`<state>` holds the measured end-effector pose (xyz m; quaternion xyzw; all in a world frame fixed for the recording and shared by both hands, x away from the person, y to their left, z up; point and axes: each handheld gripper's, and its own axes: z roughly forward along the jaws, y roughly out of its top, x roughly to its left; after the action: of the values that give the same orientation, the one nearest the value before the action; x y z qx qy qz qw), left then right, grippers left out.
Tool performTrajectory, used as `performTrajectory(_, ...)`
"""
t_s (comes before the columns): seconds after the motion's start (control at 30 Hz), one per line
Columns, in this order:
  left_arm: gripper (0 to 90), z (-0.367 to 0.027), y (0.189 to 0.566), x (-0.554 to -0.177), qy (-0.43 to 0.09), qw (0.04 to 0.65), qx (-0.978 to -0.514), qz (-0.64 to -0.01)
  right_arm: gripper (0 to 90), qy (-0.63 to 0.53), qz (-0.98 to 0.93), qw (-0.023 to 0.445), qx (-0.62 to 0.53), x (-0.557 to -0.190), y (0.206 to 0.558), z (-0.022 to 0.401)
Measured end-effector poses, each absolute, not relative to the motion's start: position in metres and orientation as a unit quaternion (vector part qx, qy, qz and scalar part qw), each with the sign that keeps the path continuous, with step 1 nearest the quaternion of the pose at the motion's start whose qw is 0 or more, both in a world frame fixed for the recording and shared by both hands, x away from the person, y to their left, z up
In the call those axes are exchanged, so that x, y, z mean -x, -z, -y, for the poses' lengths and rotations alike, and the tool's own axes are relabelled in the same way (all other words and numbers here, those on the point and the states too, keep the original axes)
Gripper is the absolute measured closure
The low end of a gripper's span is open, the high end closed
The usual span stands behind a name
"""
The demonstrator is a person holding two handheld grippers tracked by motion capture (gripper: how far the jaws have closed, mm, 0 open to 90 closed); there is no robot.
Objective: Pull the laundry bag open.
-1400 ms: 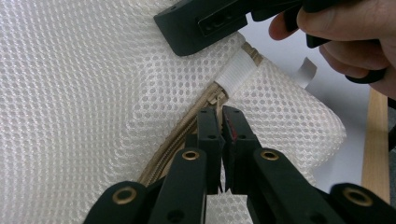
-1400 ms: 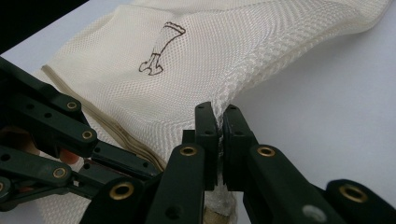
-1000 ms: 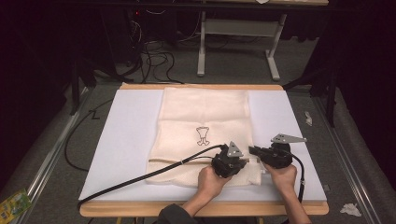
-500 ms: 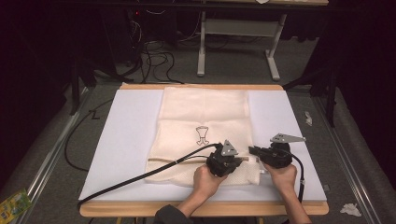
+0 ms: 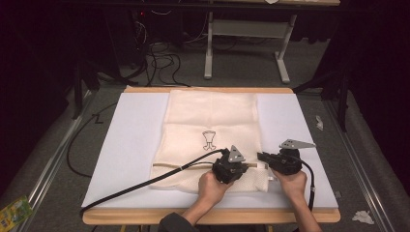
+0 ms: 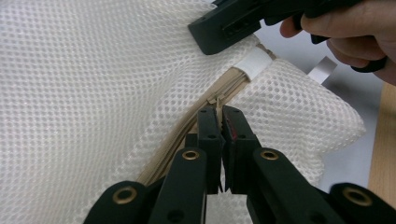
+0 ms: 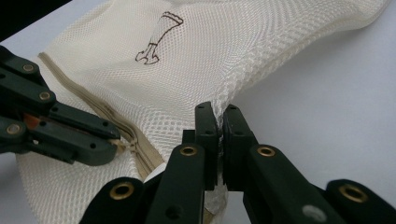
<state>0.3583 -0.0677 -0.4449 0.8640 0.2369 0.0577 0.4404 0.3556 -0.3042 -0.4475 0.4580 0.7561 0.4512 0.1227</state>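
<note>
A cream mesh bag (image 5: 210,121) with a small black drawing (image 5: 209,139) lies flat on the white table cover (image 5: 130,145). A beige zipper (image 6: 187,135) runs across its near end. My left gripper (image 5: 246,166) (image 6: 219,116) is shut on the zipper pull (image 6: 215,100). My right gripper (image 5: 261,157) (image 7: 219,116) faces it from the right, shut on a pinched fold of the bag's mesh (image 7: 233,88) beside the zipper's end. A white tab (image 6: 254,63) sits at that end, just under the right gripper's jaw tip.
The left gripper's black cable (image 5: 145,186) trails across the cover to the front left corner. The table's wooden front edge (image 5: 203,216) is near my hands. Crumpled paper scraps (image 5: 319,122) (image 5: 360,216) lie off the right side. Cables and a metal stand (image 5: 241,34) are on the floor behind.
My left gripper has shifted slightly to the left along the zipper line. The right gripper has stayed in place, and both stay shut.
</note>
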Motion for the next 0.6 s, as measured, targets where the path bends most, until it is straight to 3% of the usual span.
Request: performTrajectory(0.6,86.9,0.057,0.441,-0.3575,-0.06,0.446,-0.86,-0.242,88.2,-0.448,-0.762,0.124,-0.451,-0.3569,0.4457,0.2987)
